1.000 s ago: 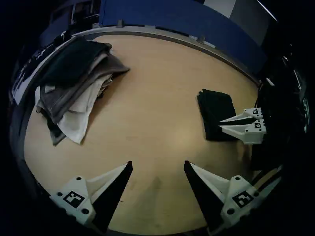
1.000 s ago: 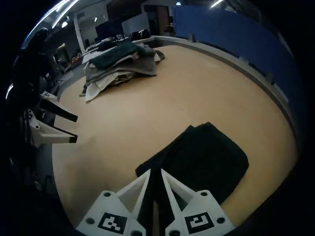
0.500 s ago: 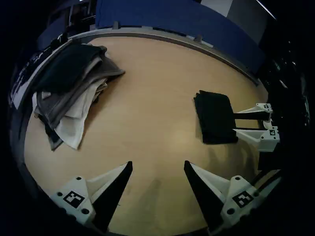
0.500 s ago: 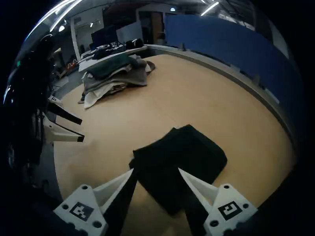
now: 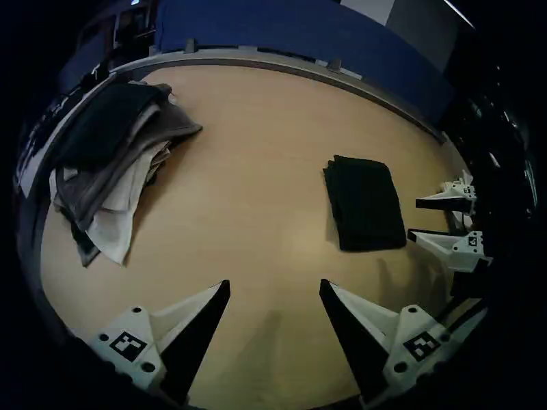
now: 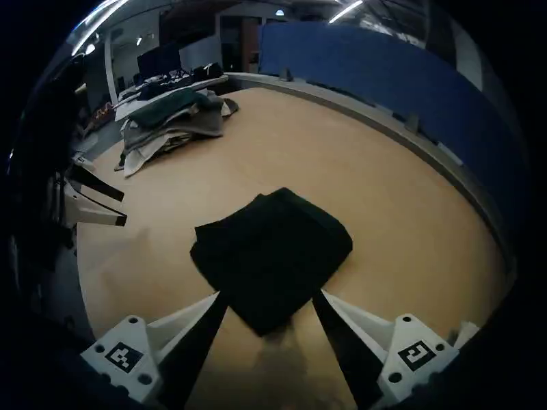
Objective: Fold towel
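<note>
In the left gripper view, far left: one heap of towels (image 5: 109,164), dark on top, grey and cream beneath, layers too bunched to count, slumped on the one pale wooden table (image 5: 260,137). Low centre: left gripper (image 5: 273,283), two white fingers with black inner faces, spread wide over bare tabletop, clamped on nothing. One square black-and-white marker on each finger, two in all; coded patterns rather than lettering. Right of centre: one folded dark towel (image 5: 362,201), flat on the table, a neat rectangle, well apart from the heap. Just beside its right edge: right gripper (image 5: 414,219), fingers parted, tips near the cloth but clear of it, again one small marker per finger. Along the far rim: one blue partition (image 5: 308,34).

In the right gripper view, at left: the left gripper's two fingers, apart, by the table edge. Upper left: the heap. Centre: the dark towel, its near corner between the right gripper's two spread fingertips; contact with either impossible to tell. Two markers here as well, one per finger
</note>
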Tool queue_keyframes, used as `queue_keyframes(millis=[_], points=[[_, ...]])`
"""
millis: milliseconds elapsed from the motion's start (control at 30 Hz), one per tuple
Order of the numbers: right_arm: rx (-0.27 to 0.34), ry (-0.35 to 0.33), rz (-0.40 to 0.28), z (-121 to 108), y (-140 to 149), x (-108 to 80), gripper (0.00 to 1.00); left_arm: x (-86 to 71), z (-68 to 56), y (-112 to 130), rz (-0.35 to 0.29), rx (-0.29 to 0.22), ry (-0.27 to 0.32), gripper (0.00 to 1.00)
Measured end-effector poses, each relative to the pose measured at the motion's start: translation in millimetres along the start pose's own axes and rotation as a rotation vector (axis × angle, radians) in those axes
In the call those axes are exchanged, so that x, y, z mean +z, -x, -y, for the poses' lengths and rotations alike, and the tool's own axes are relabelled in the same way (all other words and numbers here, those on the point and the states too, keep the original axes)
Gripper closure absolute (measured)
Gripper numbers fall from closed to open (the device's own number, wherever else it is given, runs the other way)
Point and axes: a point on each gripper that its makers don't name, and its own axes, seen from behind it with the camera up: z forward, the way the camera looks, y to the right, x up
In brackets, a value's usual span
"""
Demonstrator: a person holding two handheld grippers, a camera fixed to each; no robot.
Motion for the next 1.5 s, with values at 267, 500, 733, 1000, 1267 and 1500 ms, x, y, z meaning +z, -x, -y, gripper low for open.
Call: queue_keyframes(millis=[267, 500, 733, 1000, 1267, 1500], points=[[0.003, 0.012, 0.025, -4, 15, 0.8, 0.03, 0.2, -2.9, -1, -0.001, -0.001, 0.002, 0.03], [0.001, 0.013, 0.057, -4, 30, 4.5, 0.03, 1.7, -3.4, 0, 0.0, -0.002, 0.001, 0.03], [0.006, 0.007, 0.079, -2, 39, 6.5, 0.09, 3.8, -4.2, 0, 0.001, -0.003, 0.003, 0.03], [0.013, -0.013, 0.101, 5, 45, 10.6, 0.39, 4.9, -4.6, -2, 0.0, -0.004, 0.004, 0.03], [0.029, -0.02, 0.113, 7, 50, 15.7, 0.52, 5.7, -4.3, -3, -0.001, -0.005, 0.004, 0.03], [0.041, -0.012, 0.121, 6, 52, 17.1, 0.76, 6.7, -4.9, -2, -0.001, -0.005, 0.005, 0.03]])
